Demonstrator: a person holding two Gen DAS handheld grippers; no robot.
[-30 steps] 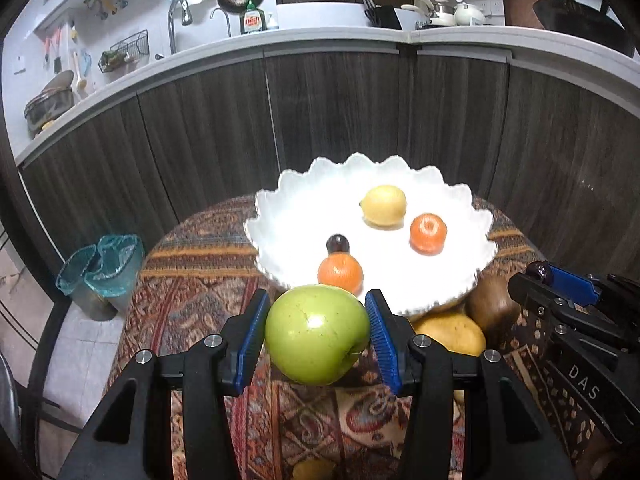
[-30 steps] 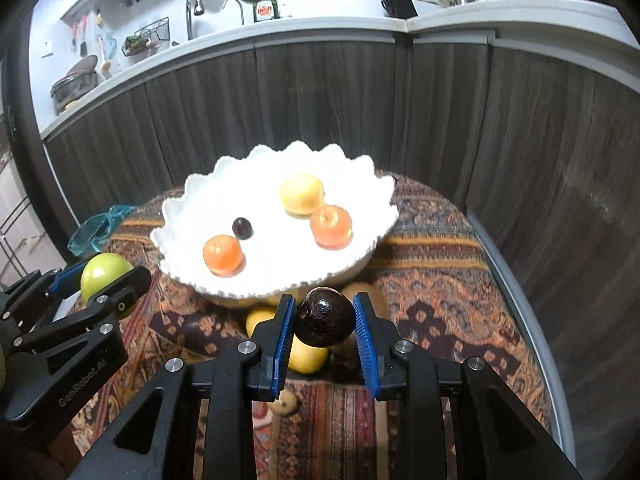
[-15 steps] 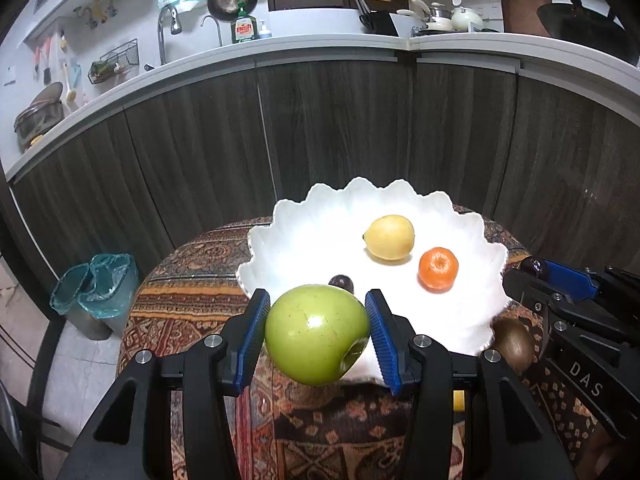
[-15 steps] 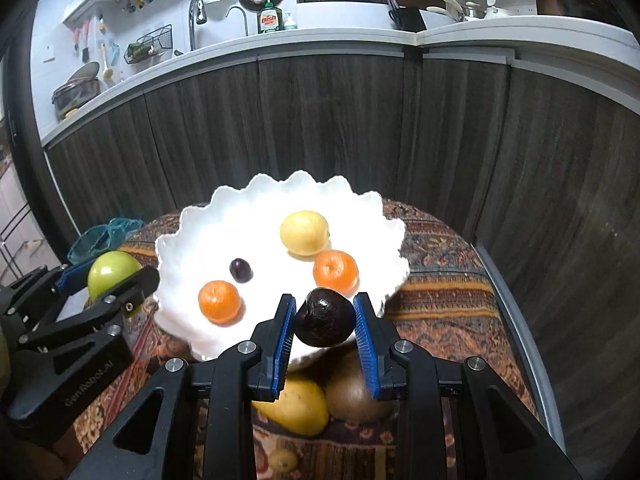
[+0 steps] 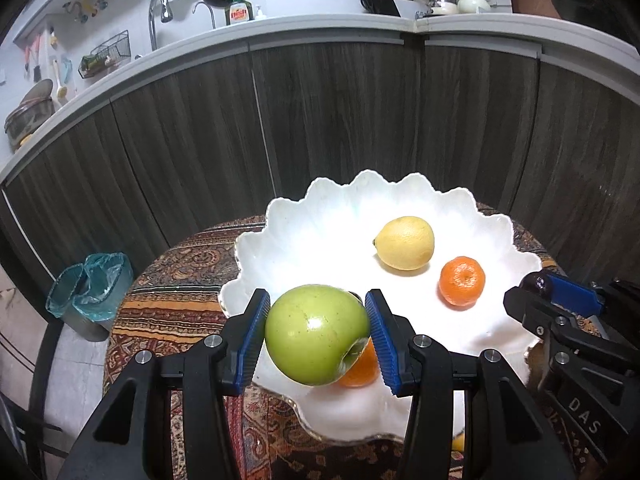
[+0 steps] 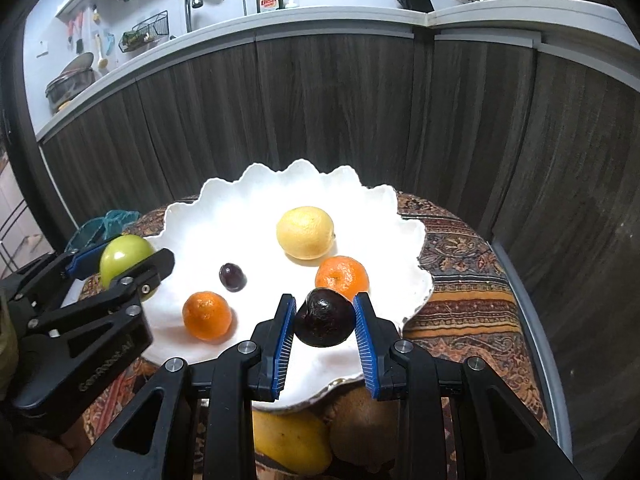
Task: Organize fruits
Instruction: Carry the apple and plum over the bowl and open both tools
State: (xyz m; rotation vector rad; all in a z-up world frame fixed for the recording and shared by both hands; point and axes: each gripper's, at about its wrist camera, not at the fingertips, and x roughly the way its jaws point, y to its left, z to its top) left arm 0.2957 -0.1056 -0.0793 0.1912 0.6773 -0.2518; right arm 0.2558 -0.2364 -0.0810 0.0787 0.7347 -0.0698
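Note:
A green apple [image 5: 316,334] is clamped between the blue pads of my left gripper [image 5: 318,338], held above the near left part of a white scalloped bowl [image 5: 320,216]. My right gripper [image 6: 325,322] is shut on a dark purple-black fruit [image 6: 325,322] over the bowl's near rim [image 6: 412,216]. Inside the bowl lie a lemon [image 6: 305,233], two mandarins [image 6: 342,278] [image 6: 207,315] and a small dark plum [image 6: 231,277]. From the left wrist view, the lemon [image 5: 405,243] and one mandarin [image 5: 462,281] show clearly; the other mandarin [image 5: 360,368] is half hidden behind the apple.
The bowl stands on a small round table with a patterned cloth [image 6: 460,304]. A yellow fruit [image 6: 292,440] and a brown kiwi [image 6: 360,424] lie on the cloth under the bowl's near rim. Dark cabinet fronts [image 5: 320,112] curve behind the table. A bin with a teal bag [image 5: 92,292] stands on the floor at left.
Both grippers have moved forward with their fruits, from in front of the bowl's near rim to above the bowl. The bowl now looks nearer and lower in both views.

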